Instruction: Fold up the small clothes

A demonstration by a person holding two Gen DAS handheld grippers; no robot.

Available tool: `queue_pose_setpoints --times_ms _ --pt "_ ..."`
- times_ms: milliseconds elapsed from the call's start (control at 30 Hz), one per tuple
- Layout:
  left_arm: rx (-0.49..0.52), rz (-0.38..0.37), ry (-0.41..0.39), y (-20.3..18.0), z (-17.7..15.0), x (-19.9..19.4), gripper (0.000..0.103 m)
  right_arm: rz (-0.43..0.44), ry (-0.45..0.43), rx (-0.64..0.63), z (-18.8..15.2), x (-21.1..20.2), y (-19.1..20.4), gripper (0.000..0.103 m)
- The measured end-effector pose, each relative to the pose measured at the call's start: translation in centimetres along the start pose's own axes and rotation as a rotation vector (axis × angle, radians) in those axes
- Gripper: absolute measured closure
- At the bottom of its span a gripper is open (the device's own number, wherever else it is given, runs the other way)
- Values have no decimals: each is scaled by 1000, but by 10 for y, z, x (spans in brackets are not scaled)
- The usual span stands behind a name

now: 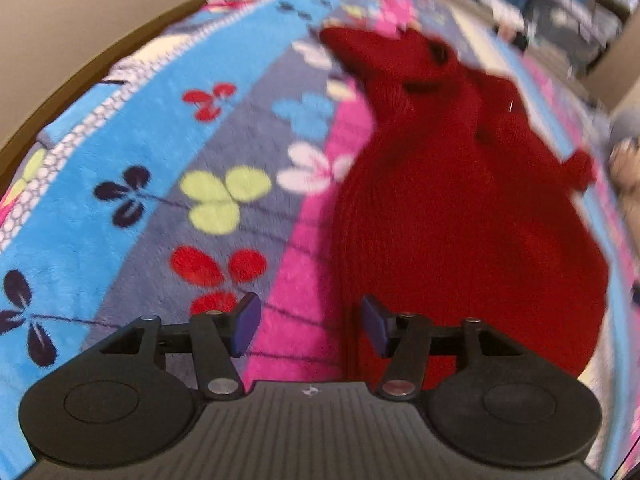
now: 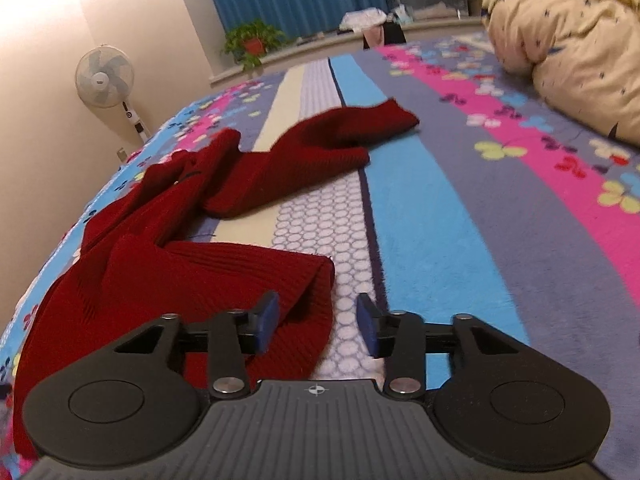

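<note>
While both cameras look out over the bed, I see a dark red ribbed-knit sweater (image 2: 168, 264) lying rumpled on a plush fleece blanket (image 2: 440, 216) printed in blue, grey, pink and cream stripes with clover-like flowers. From my right wrist view the knit runs in fine vertical ribs; its hem end is folded over on itself into a thick rounded roll near my right gripper (image 2: 318, 326). One sleeve (image 2: 332, 144) stretches away from the bunched body toward the far side of the bed, its cuff pointing up and right, so the garment's long axis runs diagonally from lower left to upper right.

My right gripper's fingers stand wide apart and hold nothing; the left blue pad (image 2: 268, 322) hangs over the rolled hem, the other over the honeycomb-patterned stripe.

From my left wrist view, which is blurred, the sweater (image 1: 460, 208) rises as a broad rounded mass narrowing toward the far end. My left gripper (image 1: 310, 326) is likewise spread wide and empty, straddling the garment's edge and the pink stripe.

A cream star-printed quilt (image 2: 572, 48) is heaped at the far right, and a white pedestal fan (image 2: 105, 74) stands by the wall.
</note>
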State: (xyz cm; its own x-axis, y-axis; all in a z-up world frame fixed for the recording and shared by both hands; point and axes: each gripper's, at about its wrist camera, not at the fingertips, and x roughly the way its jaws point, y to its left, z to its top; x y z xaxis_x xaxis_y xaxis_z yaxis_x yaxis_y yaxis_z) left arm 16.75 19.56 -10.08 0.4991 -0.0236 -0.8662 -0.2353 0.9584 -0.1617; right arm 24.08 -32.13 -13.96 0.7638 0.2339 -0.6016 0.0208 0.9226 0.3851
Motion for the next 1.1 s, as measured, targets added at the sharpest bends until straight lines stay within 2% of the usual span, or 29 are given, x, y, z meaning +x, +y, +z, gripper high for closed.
queue_pose_setpoints --times_ms 167,233,300,367,400,433,467,500,533,567,600,633,700,733,800,867,900,933,1000,1100 --pt "79 24 27 -12 -3 16 34 7 11 48 12 48 -11 35" --pt "111 35 24 -18 -5 18 33 49 53 110 13 68 -21 35" --pt "129 42 19 -21 -5 20 33 88 58 155 14 81 -27 34" --pt "143 44 14 -24 -4 22 35 117 51 139 18 89 -23 34" --pt "154 47 10 -26 -5 23 38 133 62 108 20 94 -16 36" --pt "166 45 5 -29 -4 23 47 145 74 72 22 97 -9 47" --pt "178 35 3 -32 -3 22 55 128 79 8 22 99 2 49" --pt "192 15 2 -35 -2 22 73 100 62 -74 21 97 13 51" --pt "205 1 -1 -39 -1 22 78 89 50 -137 20 96 21 60" --pt "222 11 -10 -43 -1 21 81 83 45 -185 19 95 27 75" --pt "246 21 -17 -46 -2 22 85 78 39 -197 20 93 28 78" --pt "260 29 -25 -50 -2 21 88 87 37 -176 24 90 25 85" --pt "263 42 -35 -53 -2 18 89 65 -18 -112 37 68 11 91" --pt "261 48 -43 -55 -2 16 90 25 -68 -90 45 49 9 103" --pt "257 53 -69 -57 -4 9 90 -38 -195 -74 63 -1 2 103" --pt "244 23 -110 -61 -6 -3 90 -34 -318 -41 75 -60 -10 103" --pt "240 4 -128 -63 -7 -10 91 -41 -347 -34 76 -82 -16 103" --pt "237 -16 -150 -65 -8 -17 91 -50 -353 -32 72 -100 -23 103" --pt "227 -30 -177 -68 -11 -27 91 -43 -302 -54 57 -122 -33 103" --pt "188 -15 -186 -61 -12 -38 90 -26 -218 -71 19 -128 -42 101"
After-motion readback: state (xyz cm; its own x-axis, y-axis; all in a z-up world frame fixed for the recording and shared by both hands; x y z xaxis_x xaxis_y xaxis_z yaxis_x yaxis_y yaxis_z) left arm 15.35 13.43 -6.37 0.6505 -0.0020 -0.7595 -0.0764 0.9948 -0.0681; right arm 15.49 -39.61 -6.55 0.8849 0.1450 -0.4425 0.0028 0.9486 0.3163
